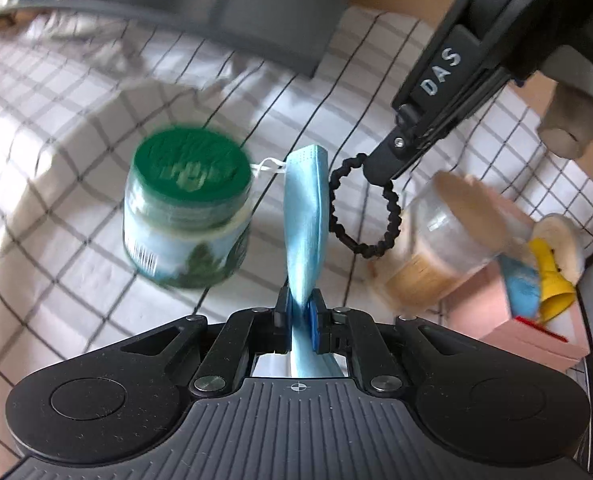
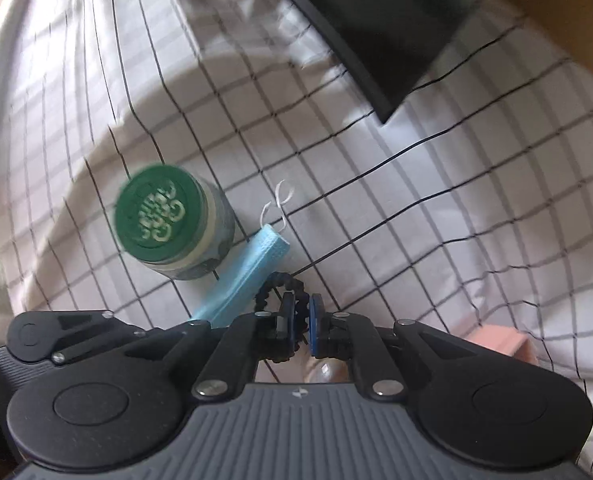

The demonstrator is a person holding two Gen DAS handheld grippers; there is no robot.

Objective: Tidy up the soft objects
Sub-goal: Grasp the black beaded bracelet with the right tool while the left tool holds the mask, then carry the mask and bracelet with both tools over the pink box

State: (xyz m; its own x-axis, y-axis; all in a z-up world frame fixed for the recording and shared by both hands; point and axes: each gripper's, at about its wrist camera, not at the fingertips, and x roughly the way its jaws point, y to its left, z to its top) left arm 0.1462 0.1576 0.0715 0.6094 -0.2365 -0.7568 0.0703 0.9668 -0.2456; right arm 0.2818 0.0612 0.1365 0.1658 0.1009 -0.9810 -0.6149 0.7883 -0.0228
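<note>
My left gripper (image 1: 299,308) is shut on a folded light-blue face mask (image 1: 306,216), which stands up out of the jaws above the checked cloth. Its white ear loop (image 1: 268,167) trails toward the jar. My right gripper (image 1: 384,164) reaches in from the upper right, shut on a black hair tie (image 1: 366,254) that hangs as a loop beside the mask. In the right wrist view, the right gripper (image 2: 302,312) pinches the hair tie (image 2: 280,280) just right of the mask (image 2: 248,272). Part of the left gripper's body (image 2: 96,332) shows at lower left.
A green-lidded jar (image 1: 188,208) (image 2: 164,220) stands left of the mask. A clear tub of wooden sticks (image 1: 444,240) sits right of it, by a pink box (image 1: 536,340) holding a yellow and blue plush toy (image 1: 548,272). A dark slab (image 2: 376,20) lies at the back.
</note>
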